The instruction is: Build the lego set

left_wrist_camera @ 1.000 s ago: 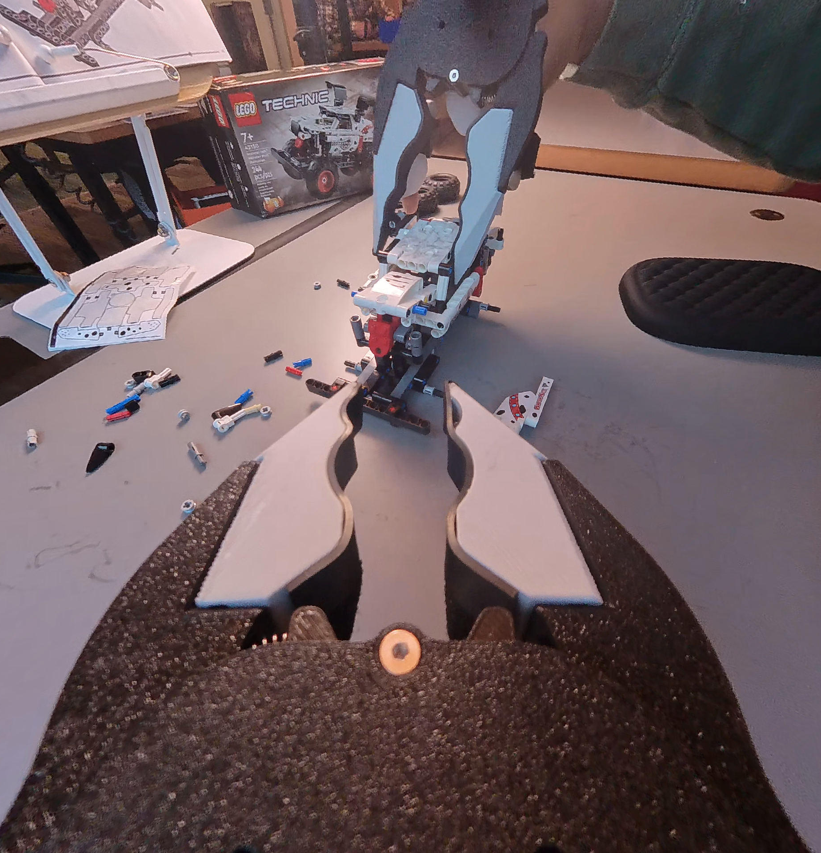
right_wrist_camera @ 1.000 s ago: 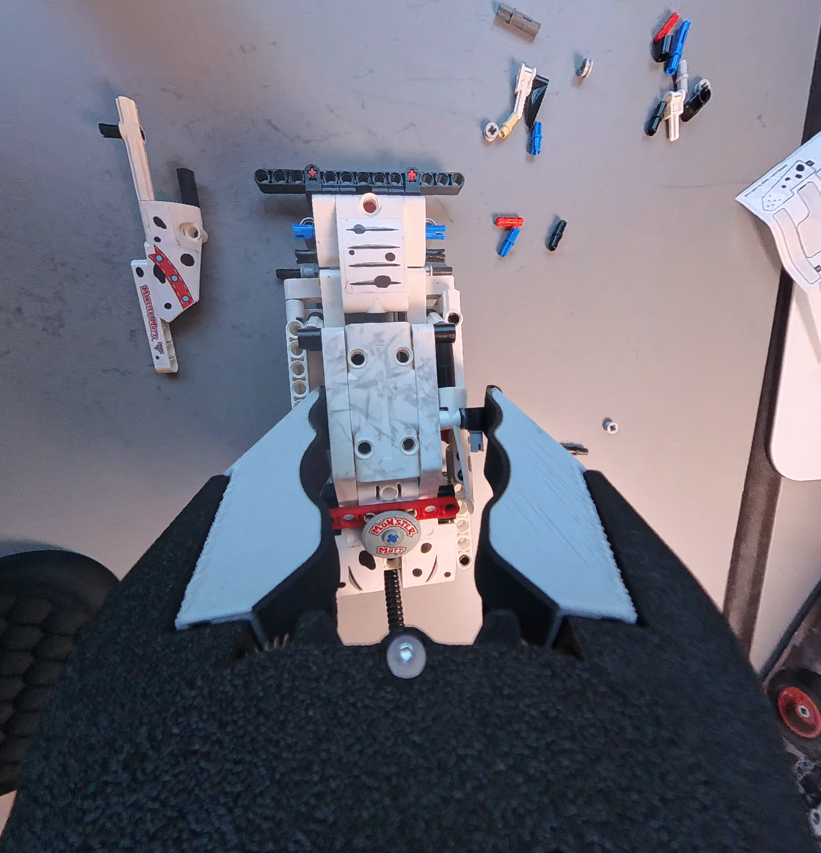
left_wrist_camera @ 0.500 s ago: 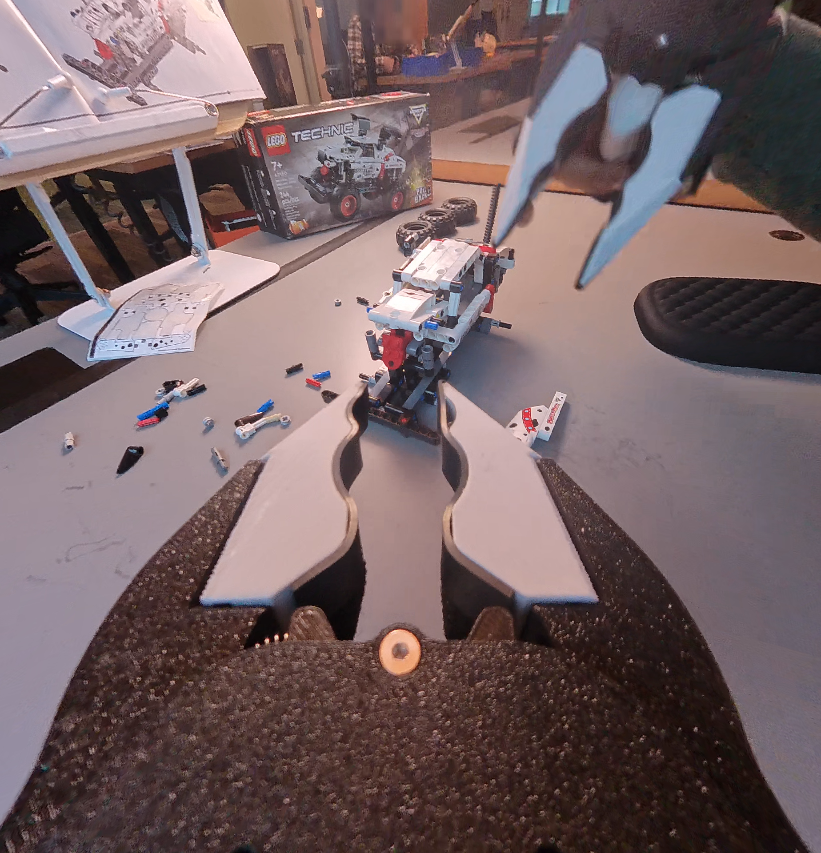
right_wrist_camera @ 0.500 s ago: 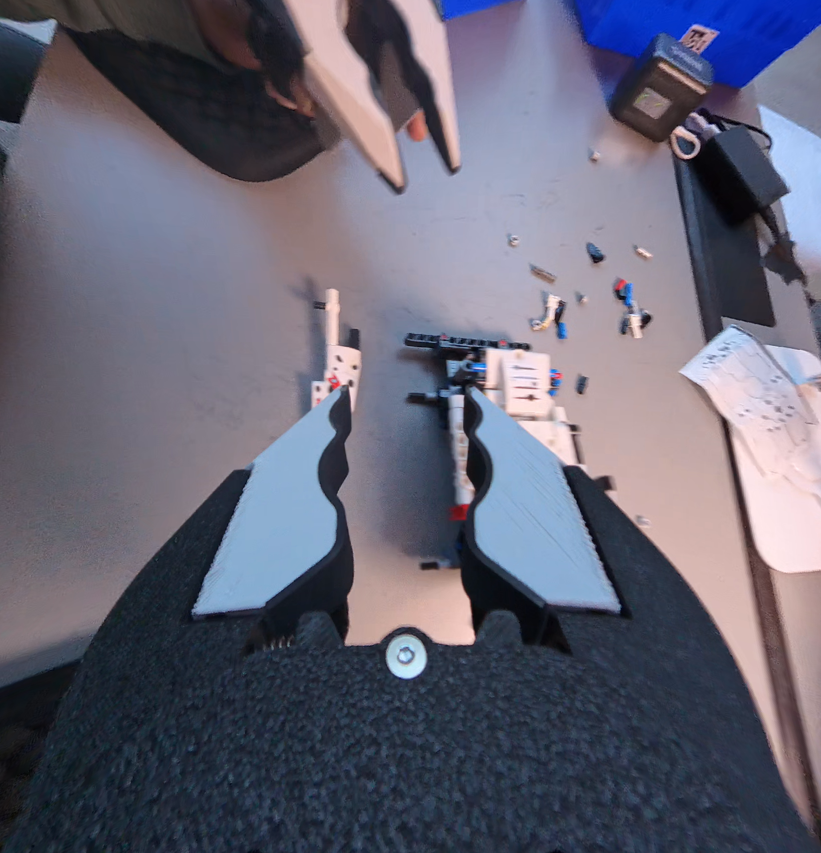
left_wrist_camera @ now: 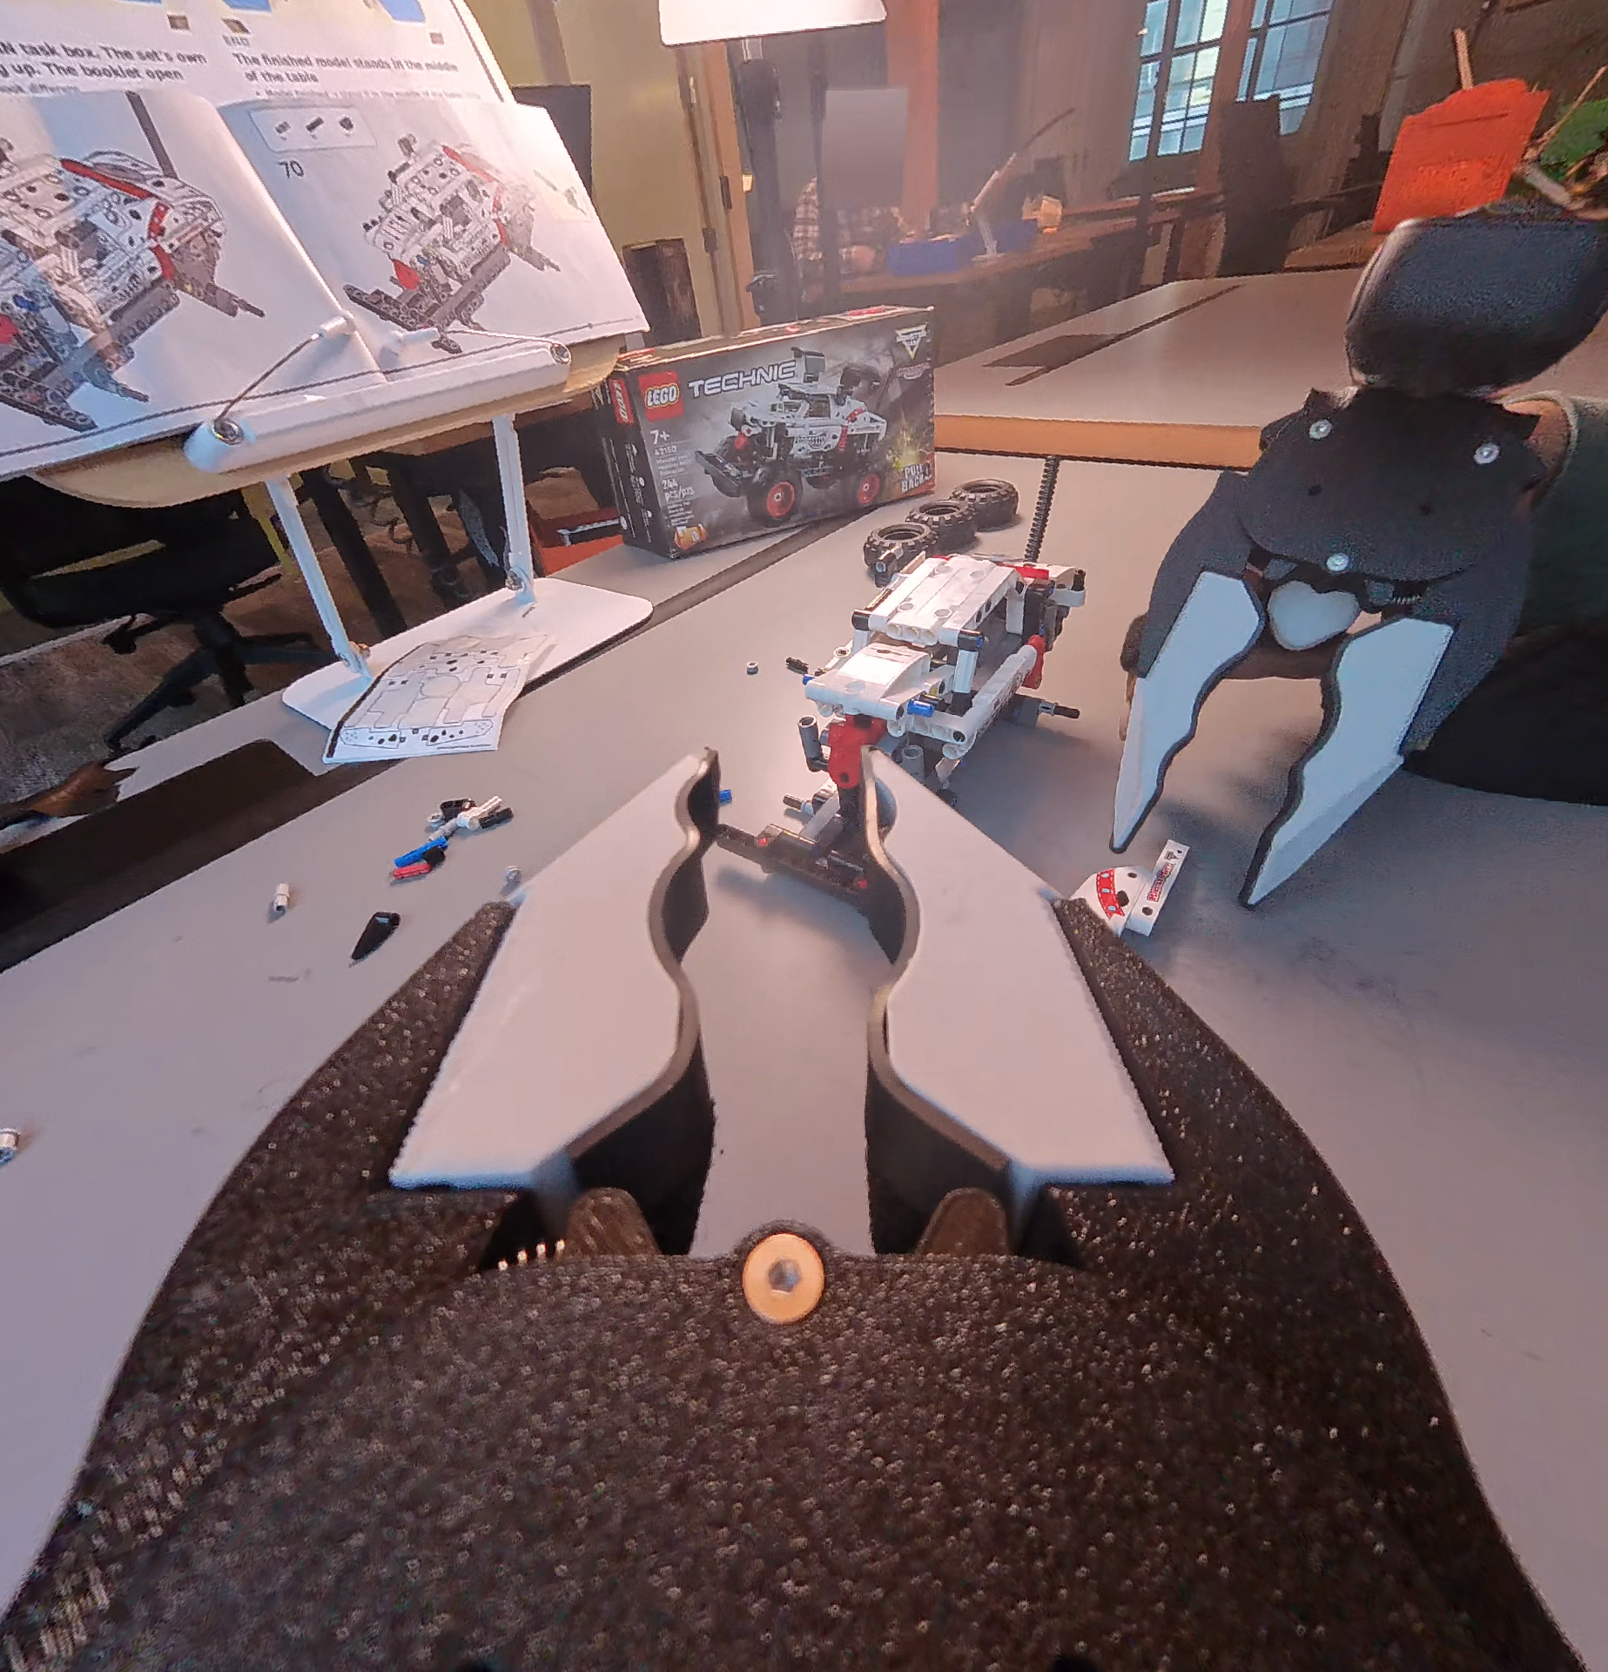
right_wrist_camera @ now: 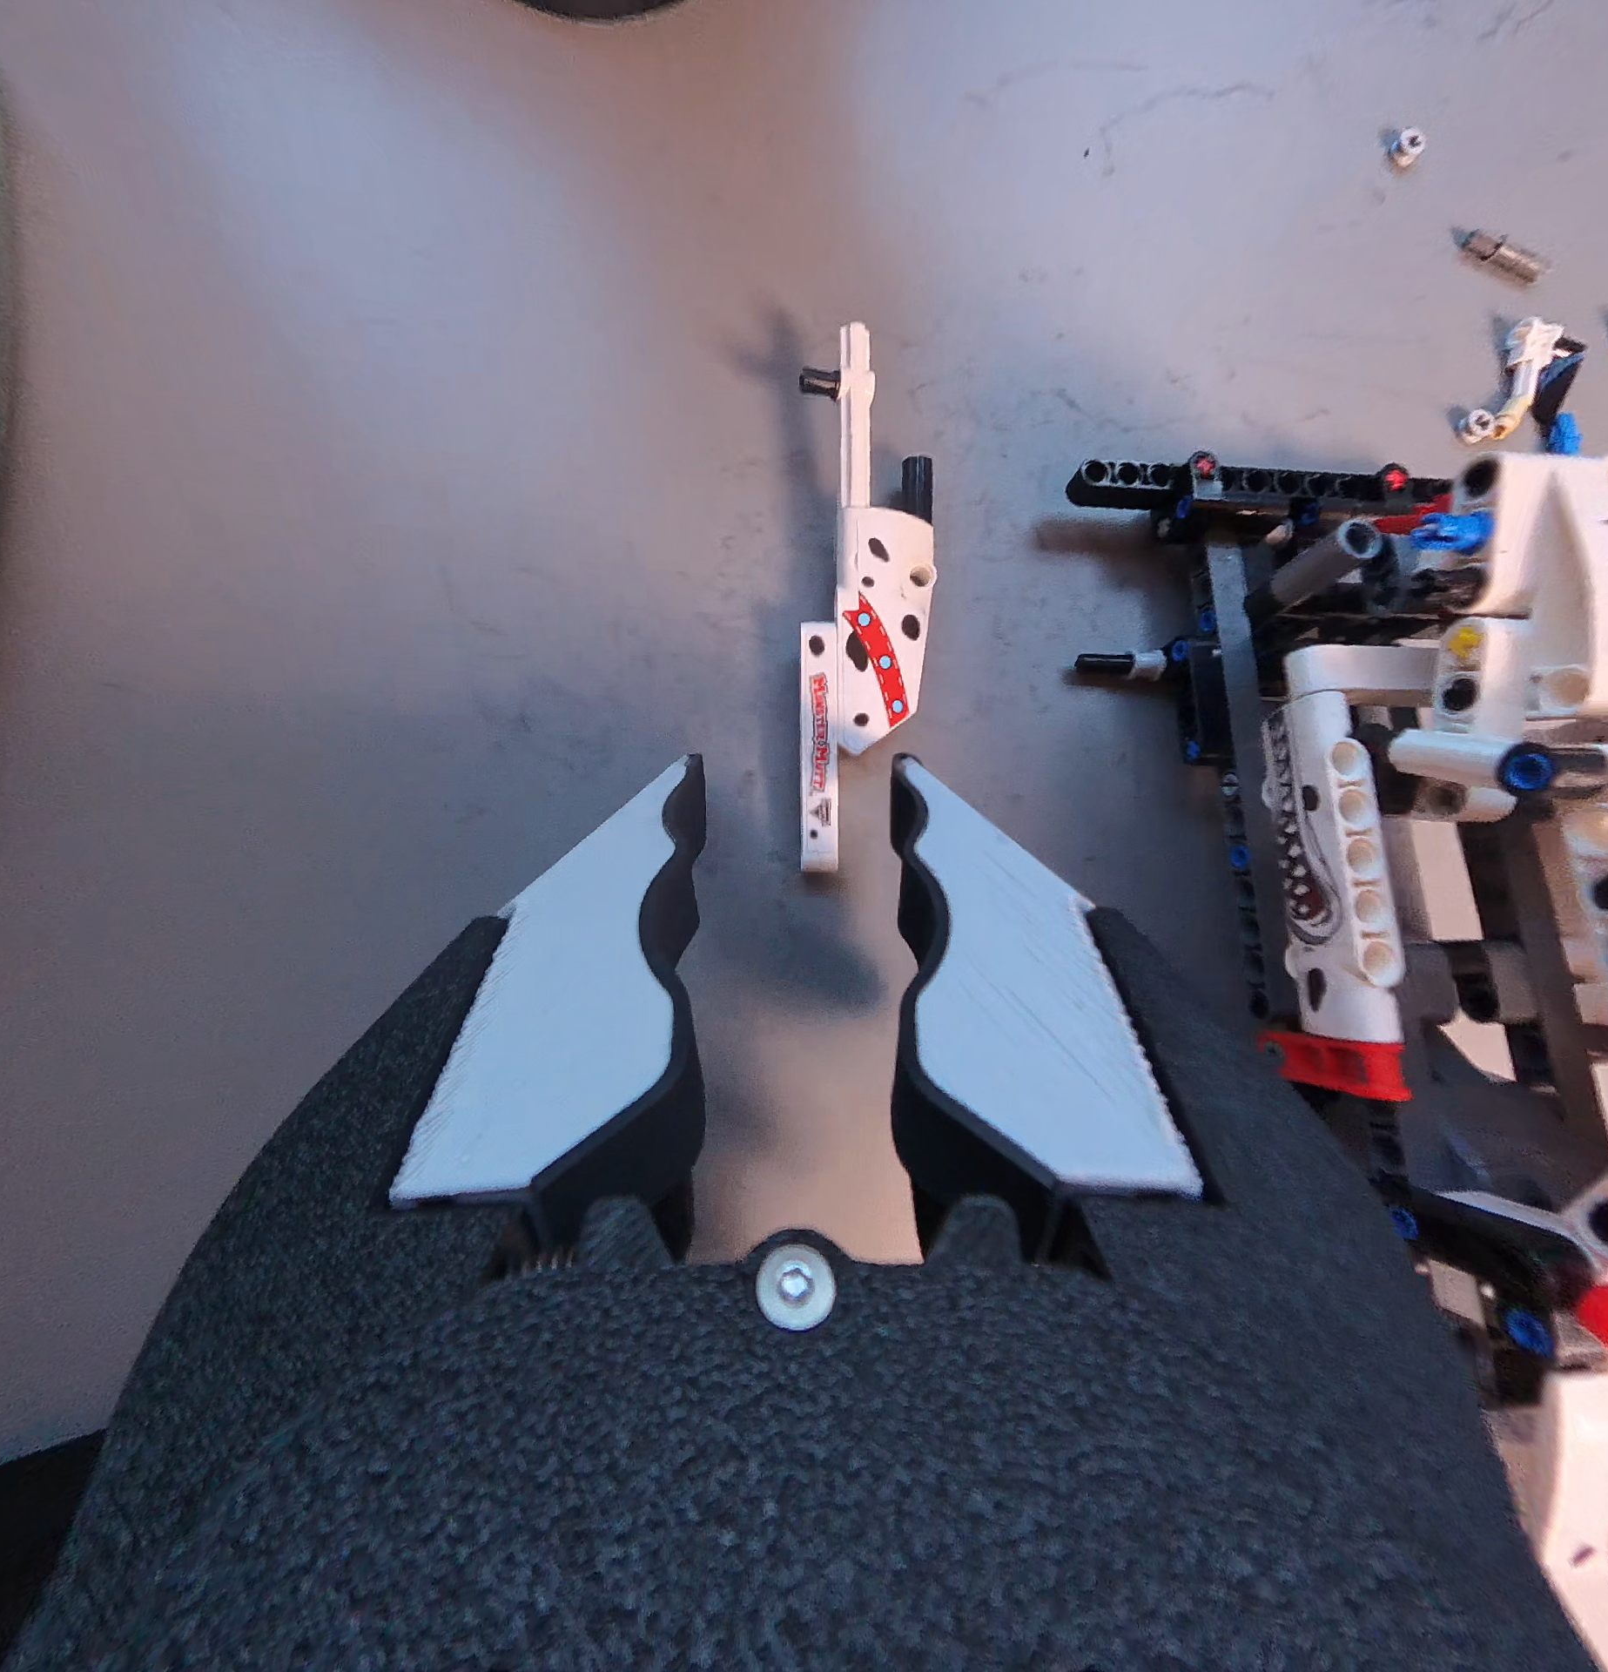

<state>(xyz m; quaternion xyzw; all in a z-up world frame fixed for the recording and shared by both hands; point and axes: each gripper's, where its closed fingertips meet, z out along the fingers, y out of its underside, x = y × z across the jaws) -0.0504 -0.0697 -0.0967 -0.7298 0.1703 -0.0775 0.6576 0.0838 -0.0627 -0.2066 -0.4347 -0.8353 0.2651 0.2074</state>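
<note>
The truck [left_wrist_camera: 949,674], part-built in white, black and red, sits on the grey table [left_wrist_camera: 1325,1086] without wheels. In the right wrist view it lies at the right edge, beside the right gripper [right_wrist_camera: 795,778]. A spotted white side panel [right_wrist_camera: 859,633] with a red band lies flat on the table just left of the truck, apart from it. The right gripper points down over the panel's near end, its jaws apart and empty, the panel's tip between them. The left gripper [left_wrist_camera: 791,769] is near the truck's front, jaws apart, holding nothing. Small loose pins [left_wrist_camera: 447,828] are scattered on the table left of the truck. Three black tyres [left_wrist_camera: 940,520] lie behind it, then the set's box [left_wrist_camera: 768,430]. An open instruction booklet [left_wrist_camera: 257,235] rests on a white stand [left_wrist_camera: 474,624], with a sticker sheet [left_wrist_camera: 447,701] at its foot.
</note>
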